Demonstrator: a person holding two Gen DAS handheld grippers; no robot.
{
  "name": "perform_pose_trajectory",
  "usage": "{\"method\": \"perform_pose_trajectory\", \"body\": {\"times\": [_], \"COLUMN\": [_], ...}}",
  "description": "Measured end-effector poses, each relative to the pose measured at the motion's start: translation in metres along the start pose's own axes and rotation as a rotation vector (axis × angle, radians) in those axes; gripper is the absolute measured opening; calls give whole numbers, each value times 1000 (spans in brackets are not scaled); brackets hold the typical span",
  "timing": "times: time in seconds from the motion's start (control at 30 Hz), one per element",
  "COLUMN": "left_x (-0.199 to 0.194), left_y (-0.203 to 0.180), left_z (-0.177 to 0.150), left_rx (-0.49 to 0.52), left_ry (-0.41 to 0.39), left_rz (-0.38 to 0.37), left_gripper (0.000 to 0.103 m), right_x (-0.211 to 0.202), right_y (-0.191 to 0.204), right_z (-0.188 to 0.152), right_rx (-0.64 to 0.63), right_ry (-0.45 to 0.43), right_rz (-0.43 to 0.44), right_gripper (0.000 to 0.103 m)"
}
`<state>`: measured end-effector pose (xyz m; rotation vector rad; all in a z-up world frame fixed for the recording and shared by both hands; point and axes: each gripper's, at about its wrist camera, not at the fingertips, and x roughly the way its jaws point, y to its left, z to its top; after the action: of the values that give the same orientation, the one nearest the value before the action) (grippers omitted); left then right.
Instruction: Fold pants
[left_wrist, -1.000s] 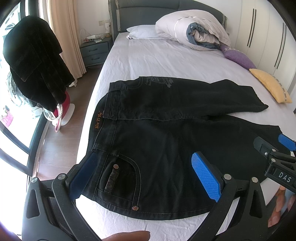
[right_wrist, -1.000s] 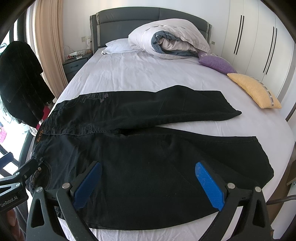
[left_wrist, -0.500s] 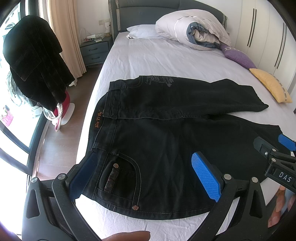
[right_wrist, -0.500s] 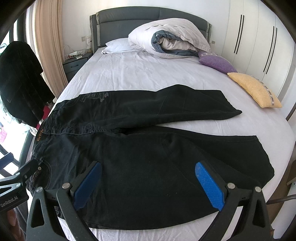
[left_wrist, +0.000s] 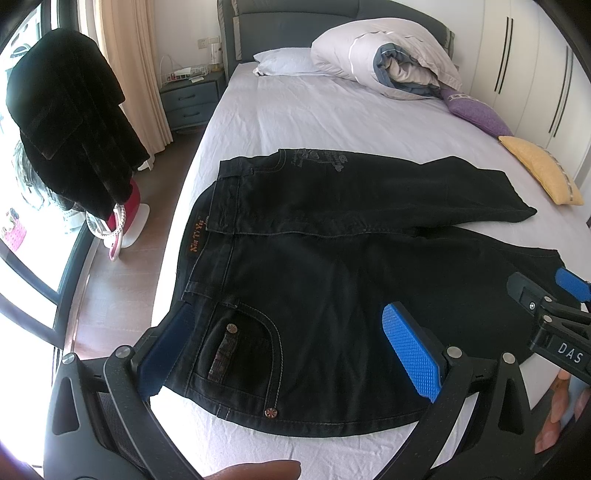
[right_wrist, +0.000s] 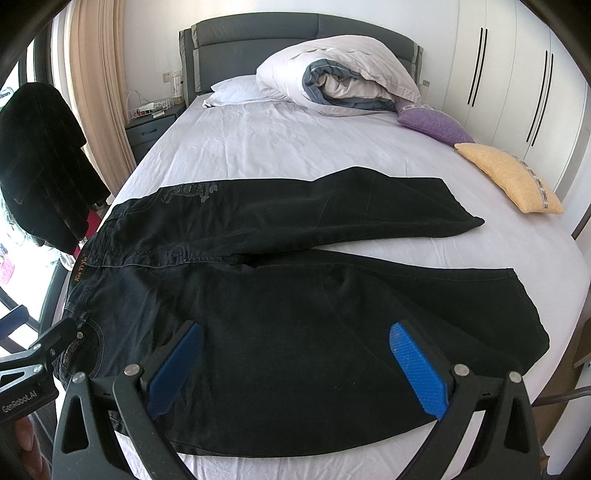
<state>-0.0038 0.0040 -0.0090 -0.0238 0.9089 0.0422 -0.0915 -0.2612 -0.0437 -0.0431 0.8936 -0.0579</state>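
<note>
Coat on stand (left_wrist: 70, 122): a dark coat hangs at the far left beside the window, well off the bed and clear of the work.
Waistband (left_wrist: 201, 236): the left end of the pants, lying close to the left edge of the mattress with its orange-lettered patch facing up.
Left gripper (left_wrist: 291, 354): hovers over the near hip pocket with its blue pads wide apart and nothing between them; one pad sits just past the waistband corner, the other over the seat.
Pants (right_wrist: 295, 295): black jeans lie spread flat across the bed (right_wrist: 295, 147), waist to the left and hems to the right, the two legs splayed in a shallow V with the far leg angled away.
Step in hand: judged as the approach to the first fold, laying one leg onto the other; nothing is folded yet.
Right gripper (right_wrist: 295, 365): hangs above the near leg around thigh to knee, fingers spread and empty.
How to do it well: each gripper would best pinch the near outer seam, left at the waistband and right further down the leg, then both should carry the edge over together so the seams line up and the crotch does not bunch.
Hems (right_wrist: 532, 306): the near hem lies near the right edge of the bed; whether it overhangs is hard to tell in the fisheye.
Cushions (right_wrist: 509, 177): yellow and purple ones rest far right, well apart from the jeans.
</note>
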Motion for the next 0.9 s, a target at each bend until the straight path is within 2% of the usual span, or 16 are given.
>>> {"method": "perform_pose_trajectory", "body": {"times": [0.67, 0.8, 0.9], "left_x": [14, 25, 32], "left_y": [3, 10, 11], "left_z": [-1, 4, 12], "left_rx": [-5, -19, 17], "left_ry": [24, 50, 30], "left_rz": [-22, -96, -98], "left_gripper": [103, 103, 103], "right_x": [8, 5, -2], "right_y": [4, 1, -8], "right_z": [-8, -10, -3], "right_rx": [1, 11, 18], "right_ry": [9, -17, -62], "right_rz": [12, 55, 128], "right_gripper": [103, 103, 103]}}
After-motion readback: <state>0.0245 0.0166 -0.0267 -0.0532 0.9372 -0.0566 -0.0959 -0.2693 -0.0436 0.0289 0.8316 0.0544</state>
